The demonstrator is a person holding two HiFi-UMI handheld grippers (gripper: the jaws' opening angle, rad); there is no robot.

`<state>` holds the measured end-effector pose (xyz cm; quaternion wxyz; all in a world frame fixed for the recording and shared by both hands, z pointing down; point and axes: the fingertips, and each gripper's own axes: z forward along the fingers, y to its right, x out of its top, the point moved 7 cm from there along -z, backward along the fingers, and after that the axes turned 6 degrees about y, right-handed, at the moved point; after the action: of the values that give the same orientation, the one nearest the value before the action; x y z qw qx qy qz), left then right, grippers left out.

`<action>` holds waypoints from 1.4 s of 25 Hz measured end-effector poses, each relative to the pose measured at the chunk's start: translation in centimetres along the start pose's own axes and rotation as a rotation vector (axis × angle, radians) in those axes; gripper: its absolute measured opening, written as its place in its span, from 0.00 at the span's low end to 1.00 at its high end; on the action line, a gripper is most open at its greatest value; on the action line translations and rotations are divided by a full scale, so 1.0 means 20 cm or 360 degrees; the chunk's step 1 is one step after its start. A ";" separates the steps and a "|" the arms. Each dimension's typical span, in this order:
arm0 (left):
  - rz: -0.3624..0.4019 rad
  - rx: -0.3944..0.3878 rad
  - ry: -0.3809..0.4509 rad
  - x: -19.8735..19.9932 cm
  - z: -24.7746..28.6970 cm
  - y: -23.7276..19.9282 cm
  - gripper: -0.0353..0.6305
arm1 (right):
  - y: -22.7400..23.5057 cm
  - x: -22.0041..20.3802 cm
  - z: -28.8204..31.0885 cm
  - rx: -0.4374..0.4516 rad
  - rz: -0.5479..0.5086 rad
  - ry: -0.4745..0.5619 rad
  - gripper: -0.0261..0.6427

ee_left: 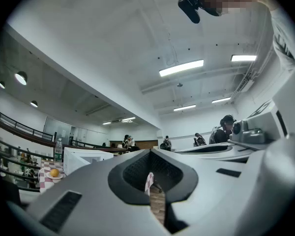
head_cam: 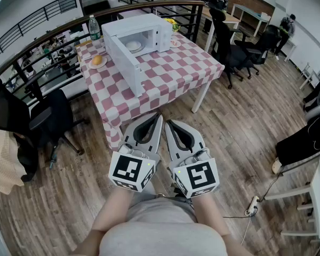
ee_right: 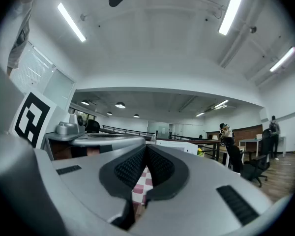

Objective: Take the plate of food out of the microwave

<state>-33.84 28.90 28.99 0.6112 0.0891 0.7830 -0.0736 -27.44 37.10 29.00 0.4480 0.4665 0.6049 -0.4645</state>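
Note:
A white microwave (head_cam: 136,36) stands on the checkered table (head_cam: 170,73), its door (head_cam: 124,63) swung open toward me. Inside it a white plate (head_cam: 133,46) shows; what lies on it is too small to make out. Both grippers hang side by side near my body, over the wooden floor short of the table's front edge and well away from the microwave. The left gripper (head_cam: 159,116) is shut with nothing in it, and so is the right gripper (head_cam: 168,122). The left gripper view has the microwave (ee_left: 83,157) far off at the left.
On the table, left of the microwave, sit a small plate with an orange round thing (head_cam: 97,61) and a water bottle (head_cam: 94,27); another small plate (head_cam: 175,43) lies on its right. Black office chairs stand at left (head_cam: 48,124) and right (head_cam: 229,47). A power strip (head_cam: 252,205) lies on the floor.

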 end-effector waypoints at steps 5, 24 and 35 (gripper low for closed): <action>-0.0020 0.0023 0.0009 -0.01 0.02 0.04 0.04 | 0.04 0.01 -0.03 0.0018 -0.0013 -0.0009 0.07; -0.0004 -0.0030 -0.0032 -0.17 0.42 -0.06 0.04 | 0.36 -0.12 0.16 -0.0081 0.0024 -0.0001 0.07; 0.0020 -0.0055 -0.0054 -0.27 0.80 -0.24 0.04 | 0.65 -0.22 0.47 -0.0107 0.0053 0.0005 0.07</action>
<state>-18.51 20.28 30.31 0.6262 0.0821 0.7732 -0.0577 -12.89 29.04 29.88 0.4702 0.4619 0.6129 -0.4358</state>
